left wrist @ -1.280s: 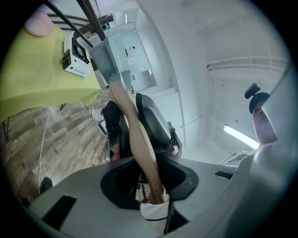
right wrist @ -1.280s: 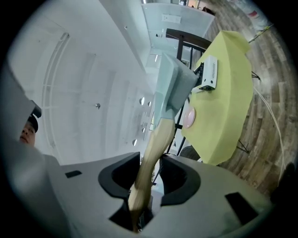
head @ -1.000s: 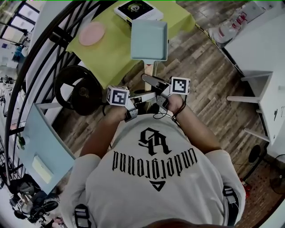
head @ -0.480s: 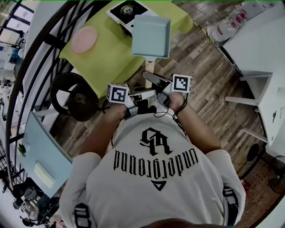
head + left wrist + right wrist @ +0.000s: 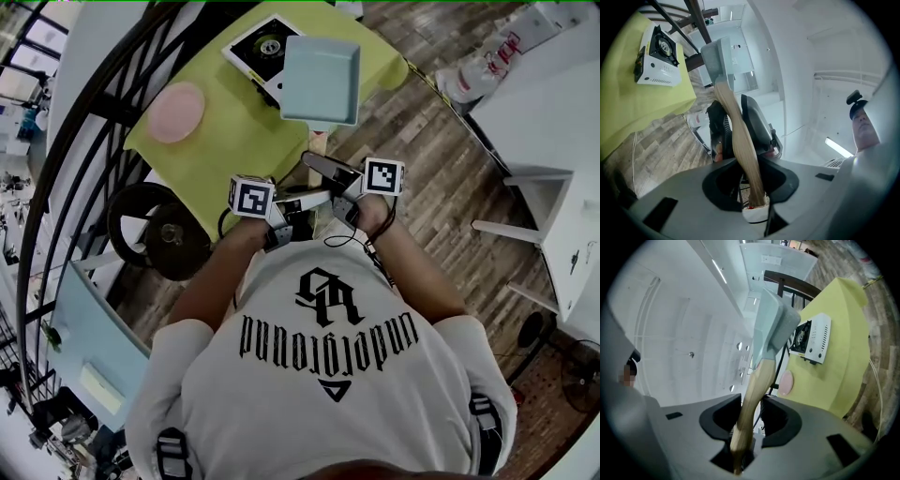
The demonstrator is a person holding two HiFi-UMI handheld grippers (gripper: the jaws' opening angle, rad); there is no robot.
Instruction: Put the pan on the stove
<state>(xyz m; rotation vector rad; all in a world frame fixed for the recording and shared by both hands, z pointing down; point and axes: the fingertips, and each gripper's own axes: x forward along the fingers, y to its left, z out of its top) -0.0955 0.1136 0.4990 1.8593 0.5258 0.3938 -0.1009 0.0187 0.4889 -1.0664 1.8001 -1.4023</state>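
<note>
**Pan lifted, not yet set on the stove**
The stove (image 5: 255,47) on the counter (image 5: 225,141) stands bare. The pan (image 5: 321,80) hangs close at its right, with the left hand-held gripper (image 5: 750,187) and right hand-held gripper (image 5: 743,427) both clamped on its wooden handle (image 5: 736,131). It is yet to be set down.

Wooden pan handle (image 5: 738,136) seemingly between tongs (image 5: 751,190)

- The pan (image 5: 320,80) is square, pale blue-green and deep-walled, with a light wooden handle (image 5: 318,146). It is up in the air at 12 o'clock in the head view, open side up. Its handle points back to 6 o'clock, clamped by the left gripper (image 5: 749,183) and the right gripper (image 5: 743,437).
- The stove (image 5: 255,49) is a white single-burner with a black top. It sits flat on the yellow-green table (image 5: 225,131), at the pan's 10 o'clock.
</note>
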